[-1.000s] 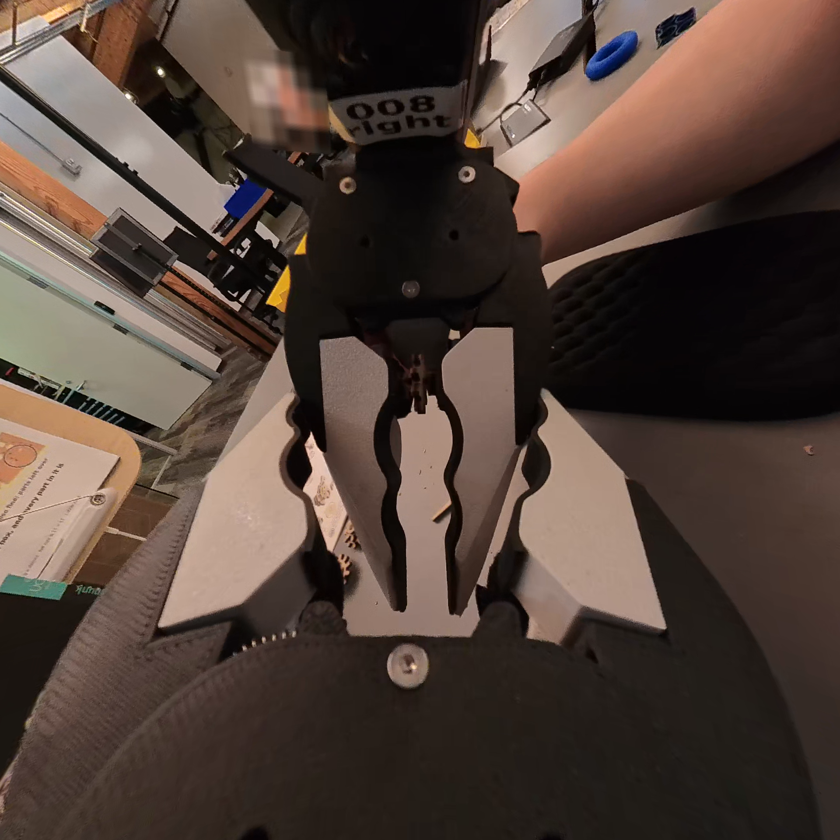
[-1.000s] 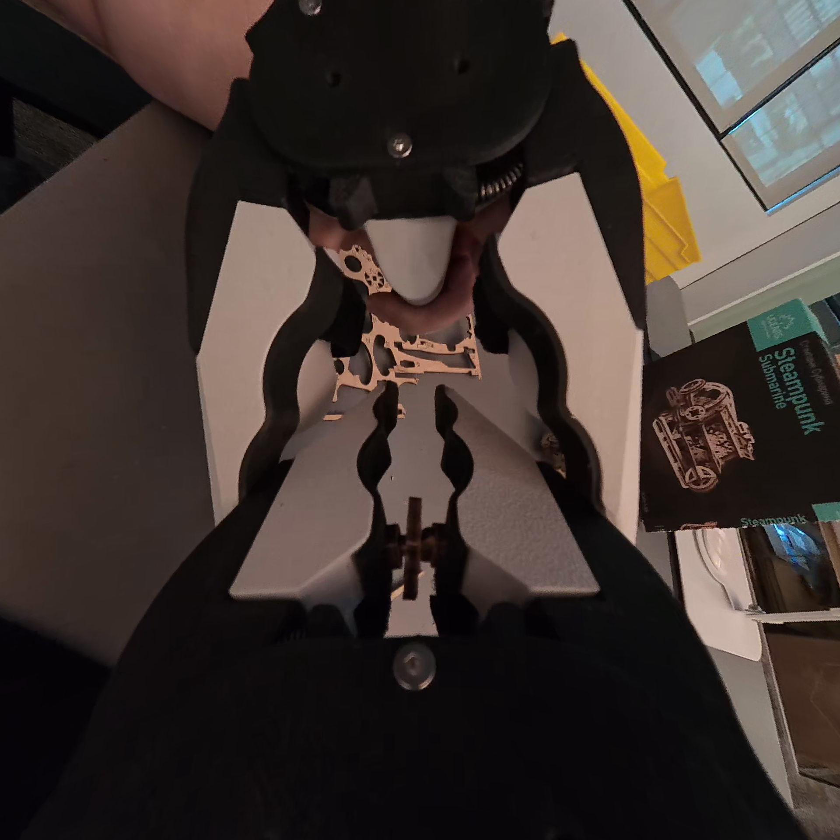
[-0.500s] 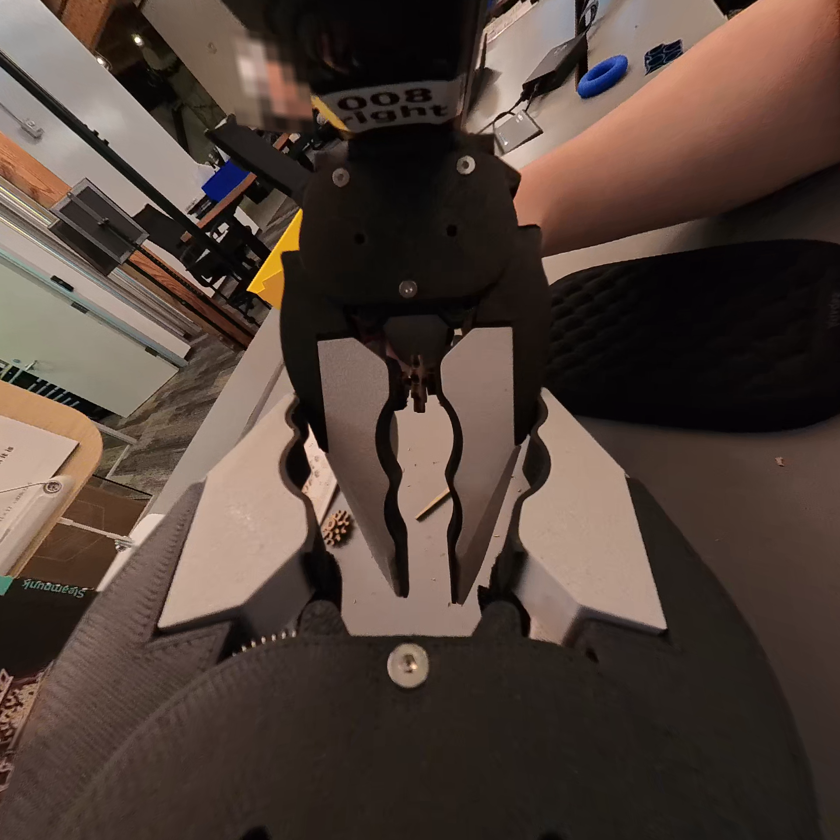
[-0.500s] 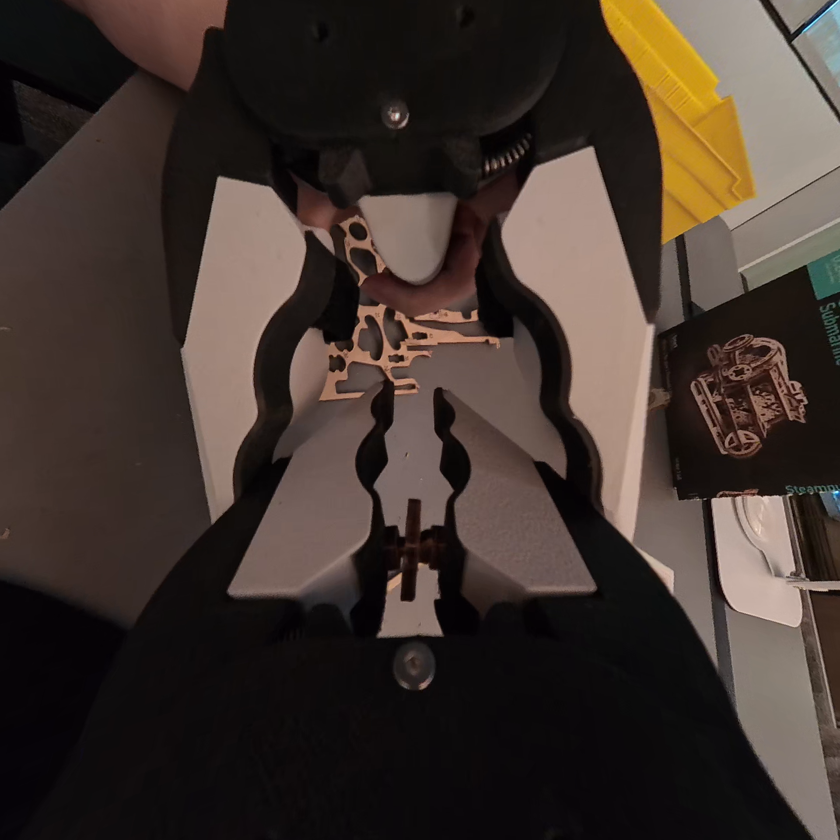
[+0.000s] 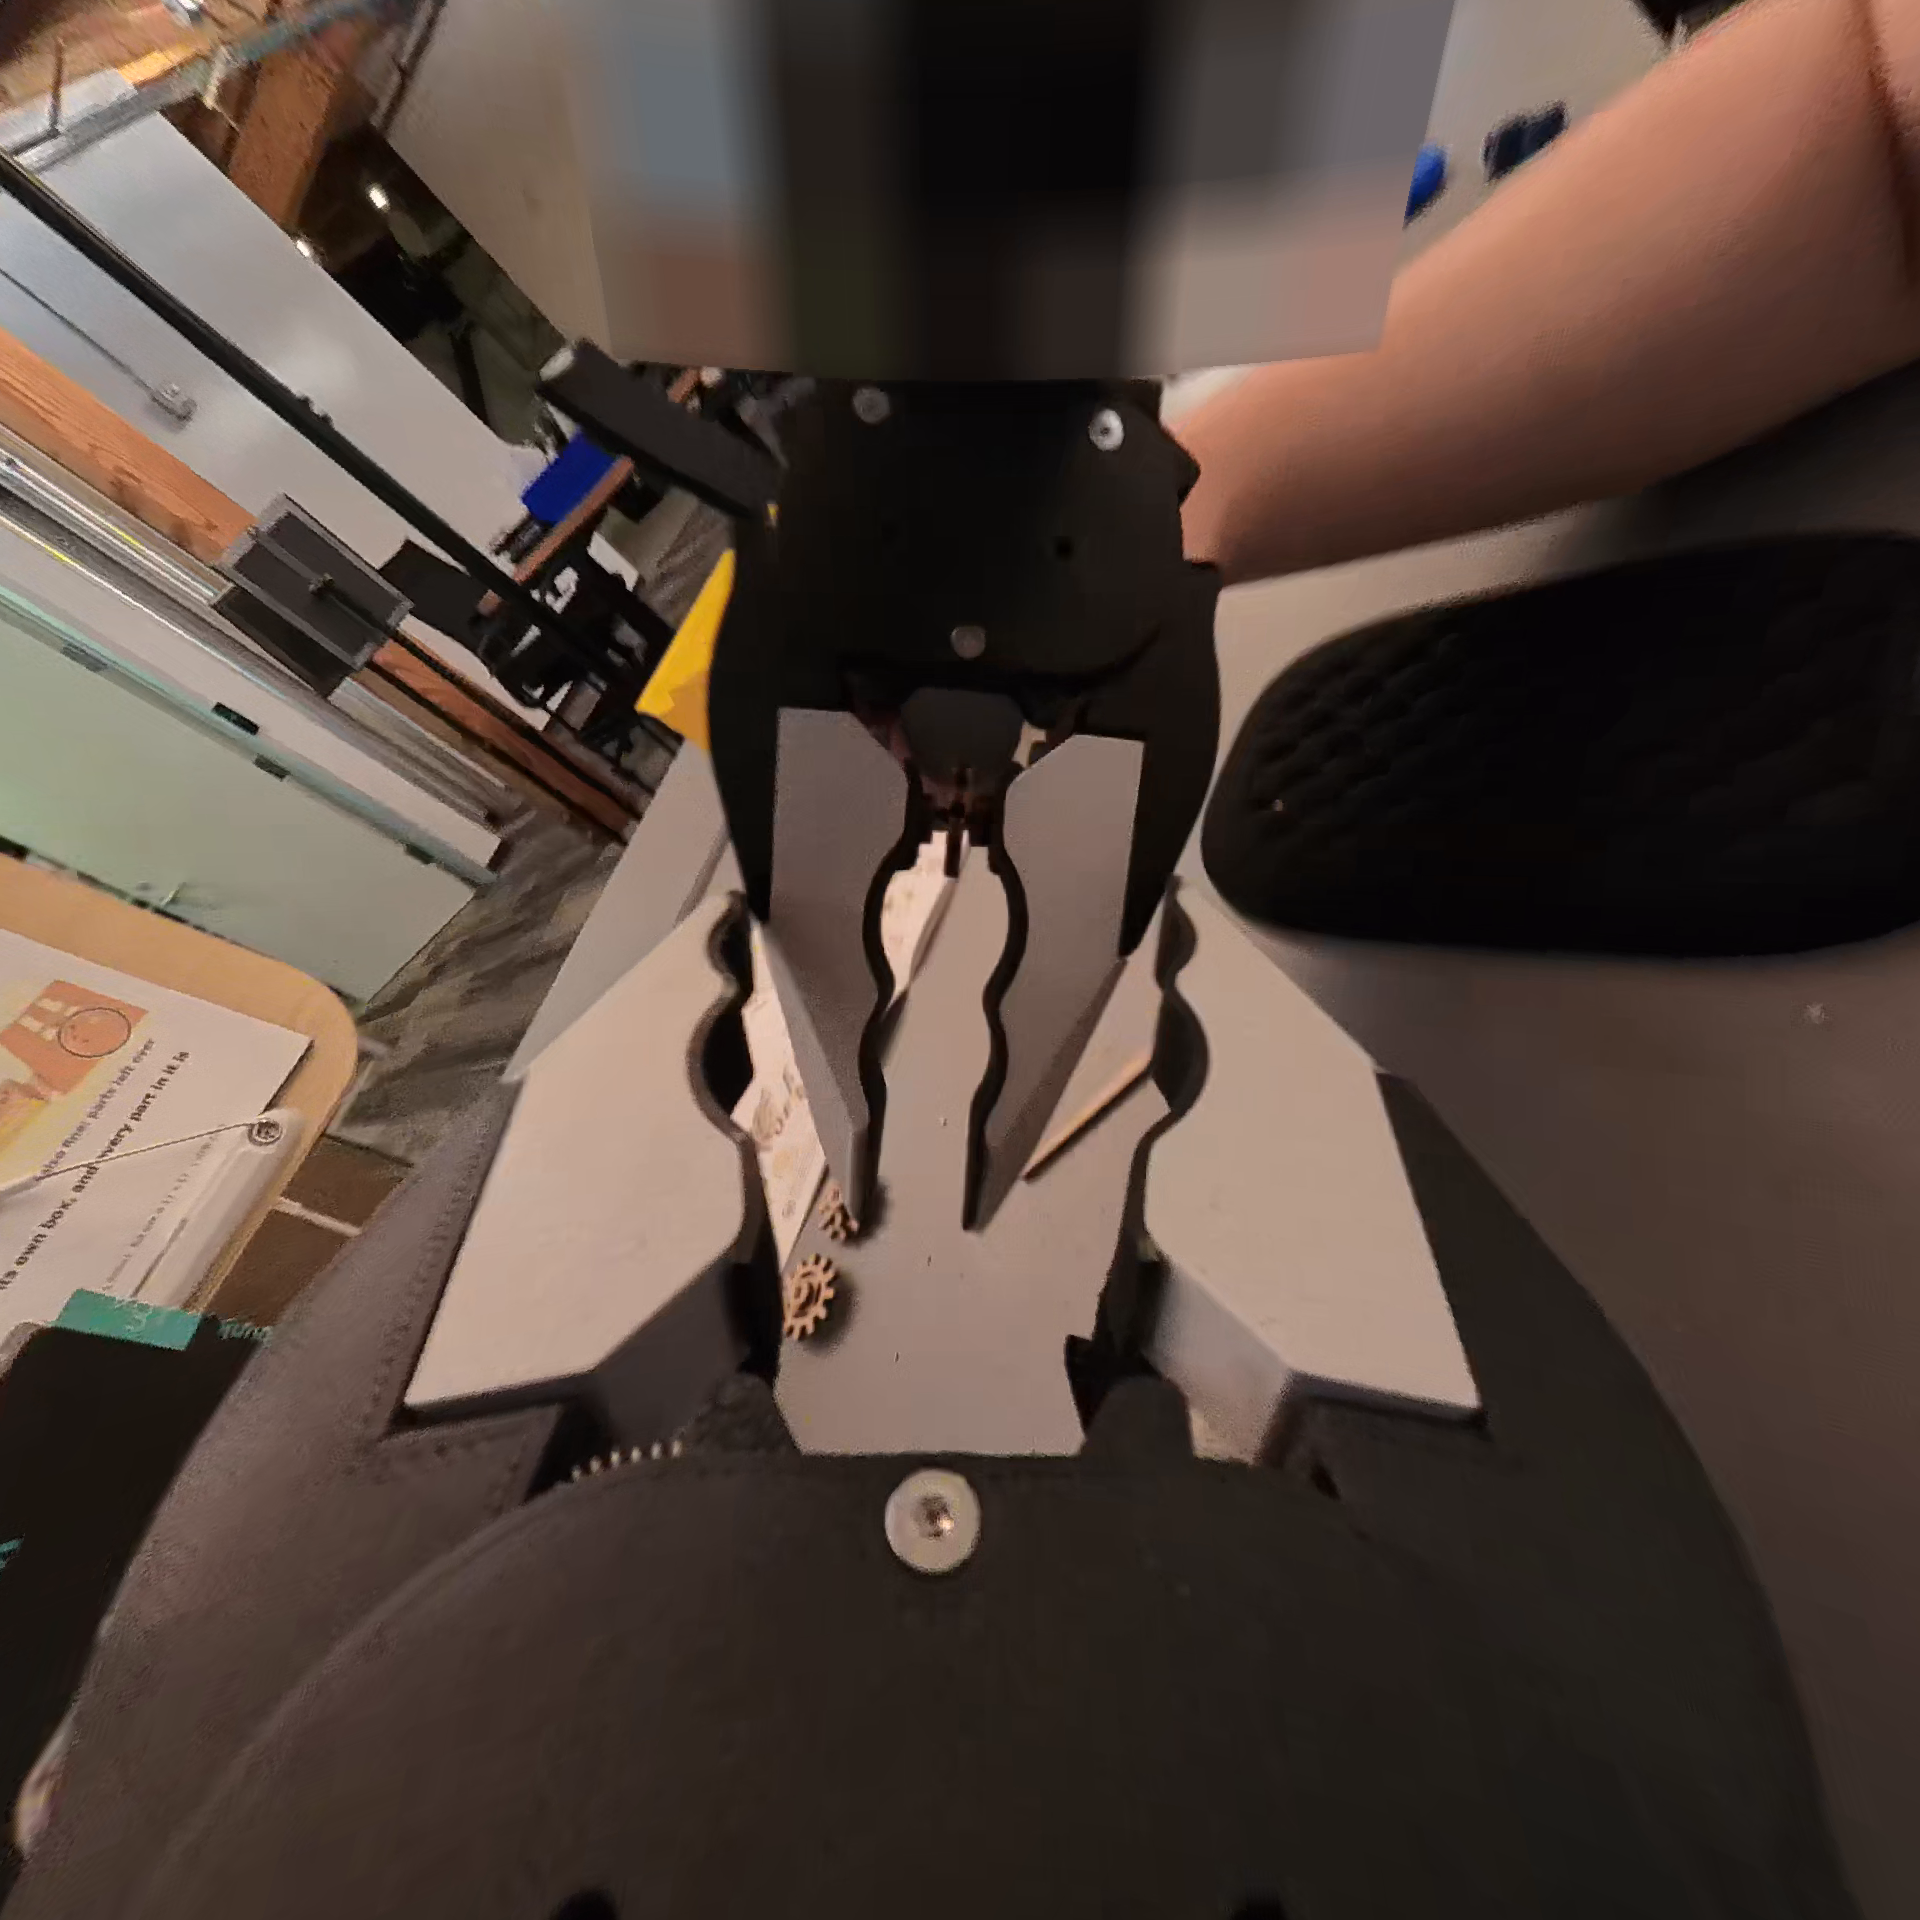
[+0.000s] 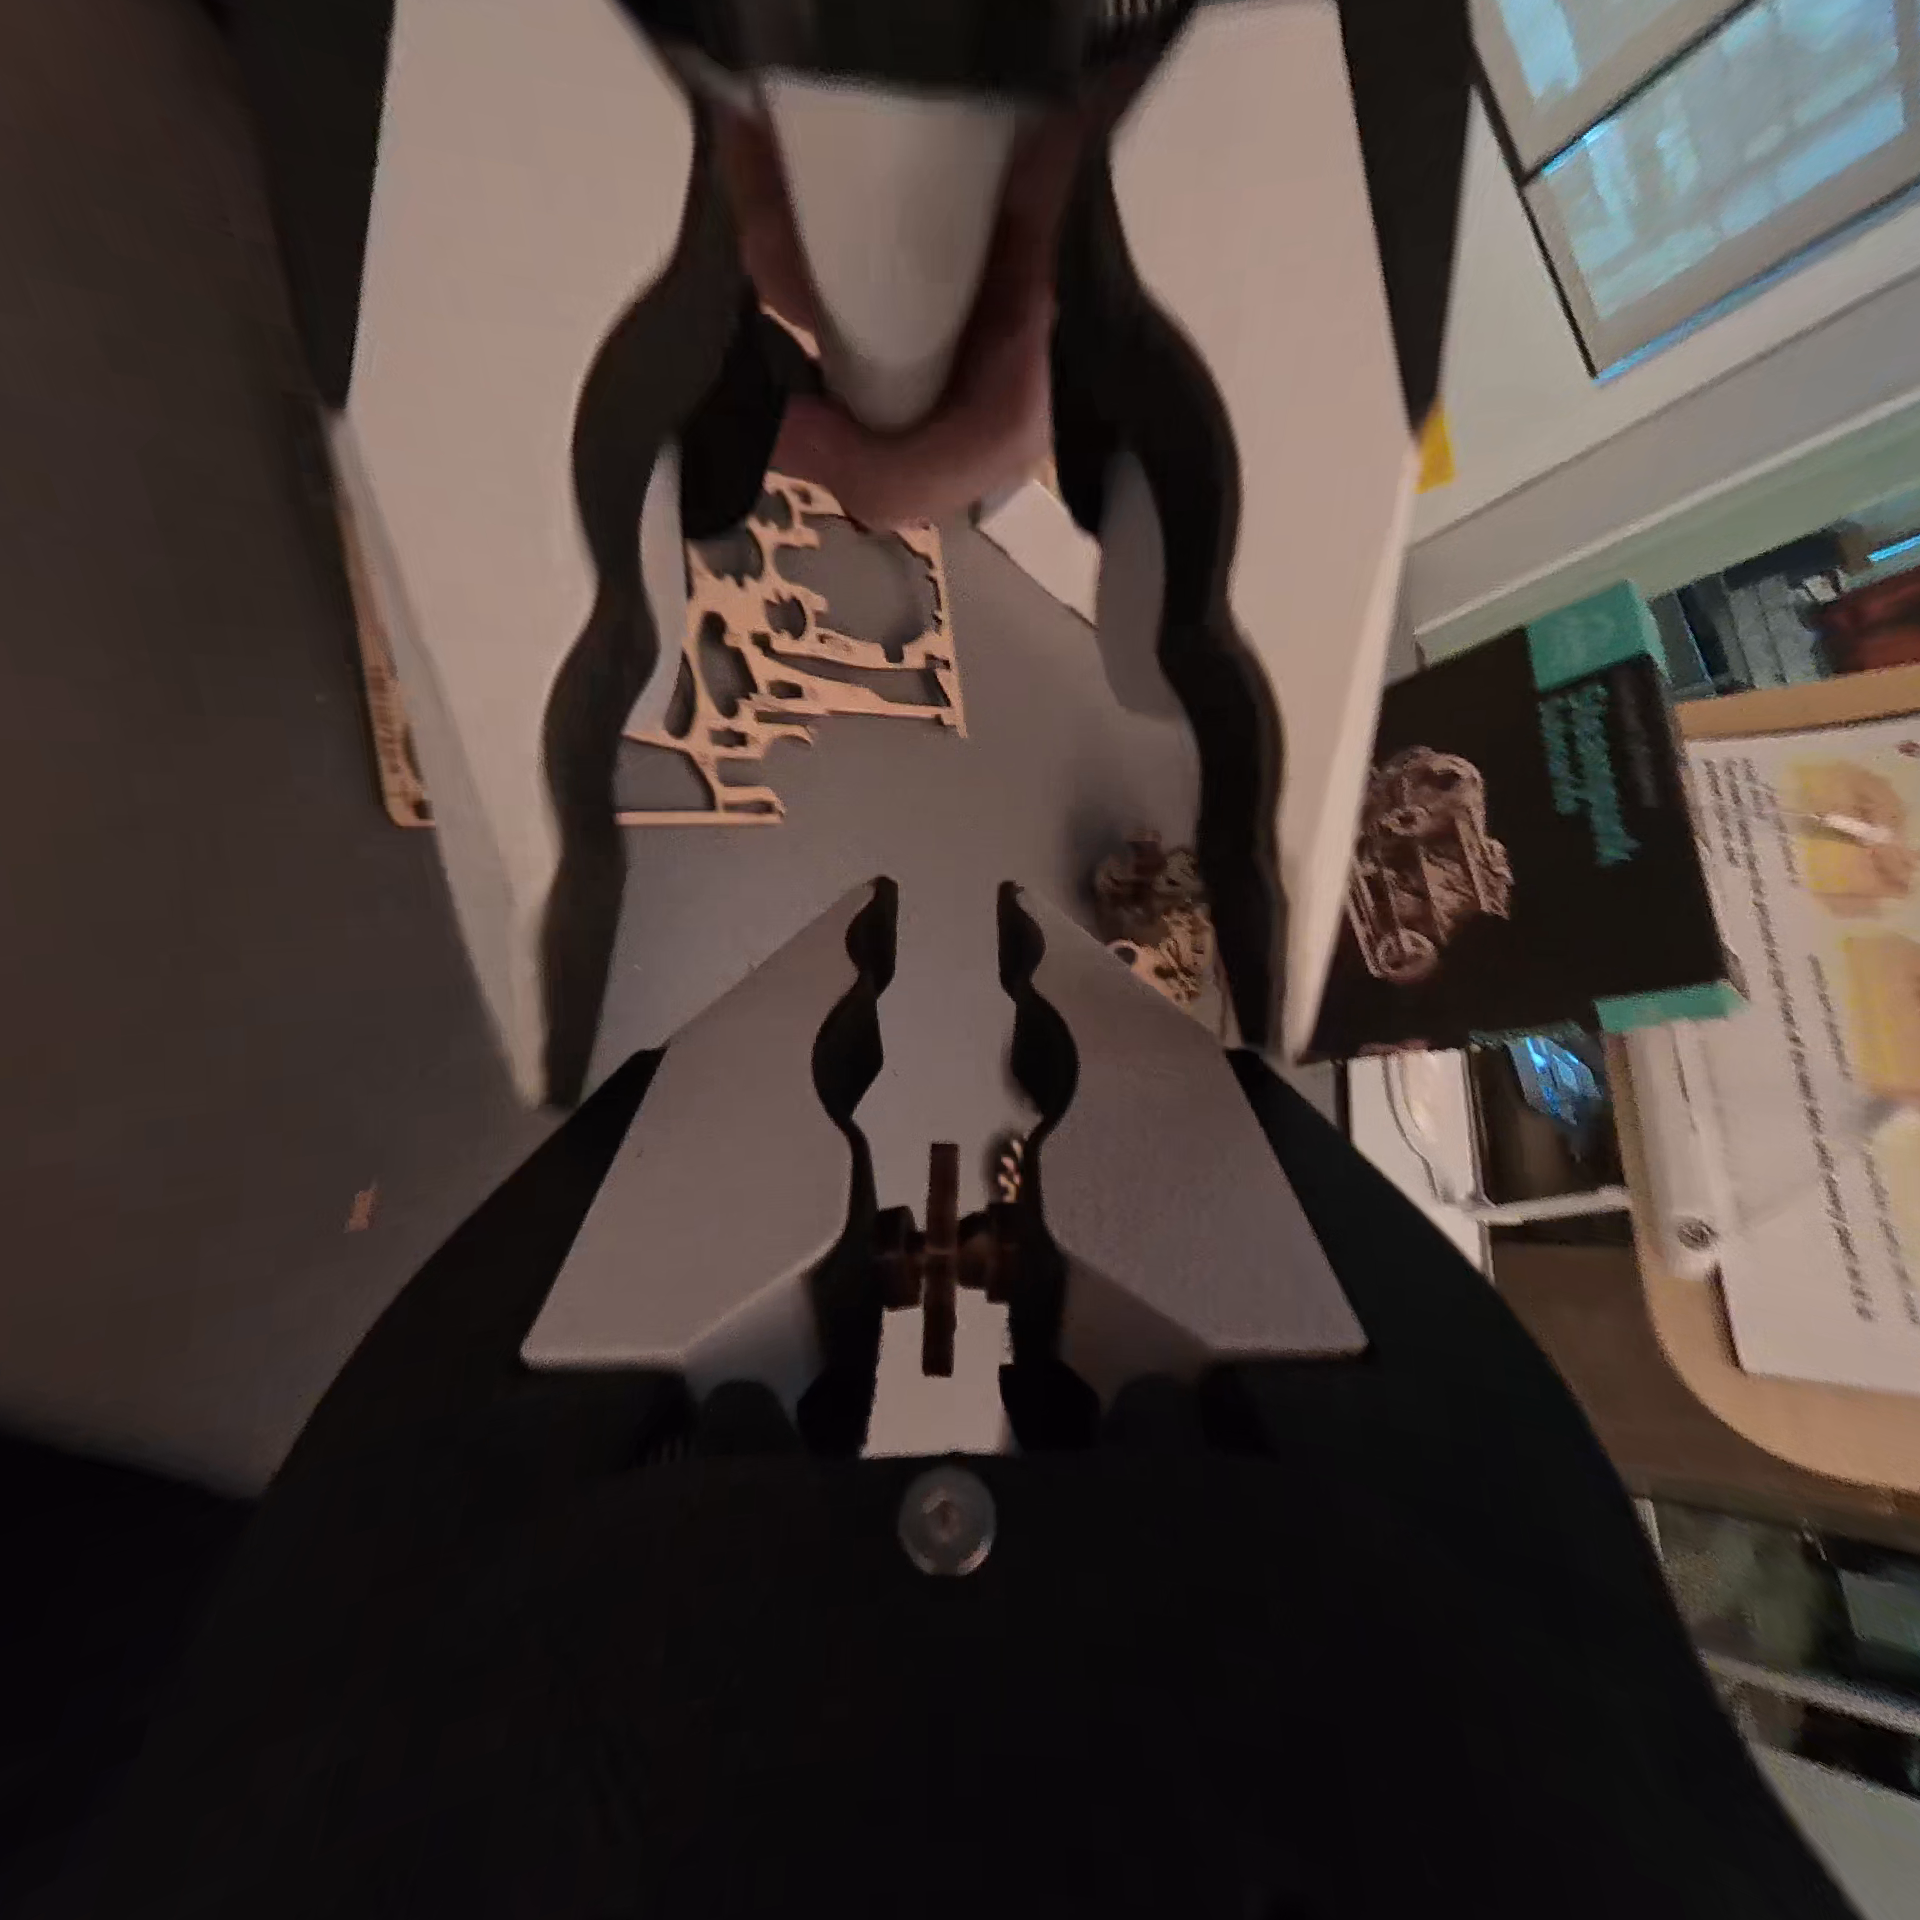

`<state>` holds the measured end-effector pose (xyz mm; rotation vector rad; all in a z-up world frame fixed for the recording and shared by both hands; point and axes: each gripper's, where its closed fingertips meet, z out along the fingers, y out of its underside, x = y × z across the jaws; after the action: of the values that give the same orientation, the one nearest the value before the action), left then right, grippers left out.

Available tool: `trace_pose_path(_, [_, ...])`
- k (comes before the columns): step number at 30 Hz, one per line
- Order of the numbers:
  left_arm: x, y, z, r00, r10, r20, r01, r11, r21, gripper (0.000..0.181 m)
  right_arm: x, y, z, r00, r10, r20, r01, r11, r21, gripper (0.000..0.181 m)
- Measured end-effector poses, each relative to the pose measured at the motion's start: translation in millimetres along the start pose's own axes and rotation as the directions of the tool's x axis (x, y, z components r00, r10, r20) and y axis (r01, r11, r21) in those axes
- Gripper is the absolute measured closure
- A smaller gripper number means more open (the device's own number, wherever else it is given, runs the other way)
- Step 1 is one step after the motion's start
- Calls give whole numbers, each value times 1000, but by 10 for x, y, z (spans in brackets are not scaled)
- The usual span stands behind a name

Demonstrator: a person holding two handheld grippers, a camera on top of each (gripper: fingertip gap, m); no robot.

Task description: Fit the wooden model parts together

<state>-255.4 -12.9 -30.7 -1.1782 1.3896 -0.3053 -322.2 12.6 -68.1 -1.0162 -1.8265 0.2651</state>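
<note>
Gear-and-axle part pinched deep between the right fingers; left fingers spread, empty, above loose gears — a bump could dislodge the part.

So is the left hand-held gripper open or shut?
Open: the left hand-held gripper has wide-apart fingers, holding nothing.

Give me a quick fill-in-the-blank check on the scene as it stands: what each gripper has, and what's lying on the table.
1. The right gripper holds a small wooden ____ on an axle near the base of its fingers.
2. The left gripper is open and holds ____.
3. A loose pale gear lies on the grey ____.
4. The cut-out wooden sheet lies ____ on the table.

Missing words: gear; nothing; table; flat
</note>
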Motion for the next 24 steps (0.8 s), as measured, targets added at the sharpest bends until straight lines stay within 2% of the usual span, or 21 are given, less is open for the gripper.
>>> trace_pose_path(2, [-125,-149,-105,998,-54,34,51,995,87,122,98,-3,-86,999,13,-30,-13,1000,17,163])
trace_pose_path(5, [-210,-238,-212,996,-9,89,-3,992,128,153,159,-29,-136,999,22,-49,-21,1000,18,162])
trace_pose_path(9, [-148,-233,-159,990,65,123,-76,993,89,168,51,-48,-52,1000,-12,-20,11,1000,-17,162])
trace_pose_path(11, [-60,-177,-114,990,106,90,-112,992,62,175,1,-67,-11,1000,-13,-5,13,1000,-26,163])
trace_pose_path(13, [17,-170,-89,994,101,49,-104,992,69,175,-36,-83,15,1000,-10,11,10,999,-30,159])
trace_pose_path(14, [27,-159,-80,995,89,37,-91,994,64,176,-52,-92,21,1000,-8,19,8,1000,-28,165])
trace_pose_path(24, [79,-60,-56,991,137,1,-137,990,25,181,-155,-67,58,996,31,88,-27,999,-41,162])
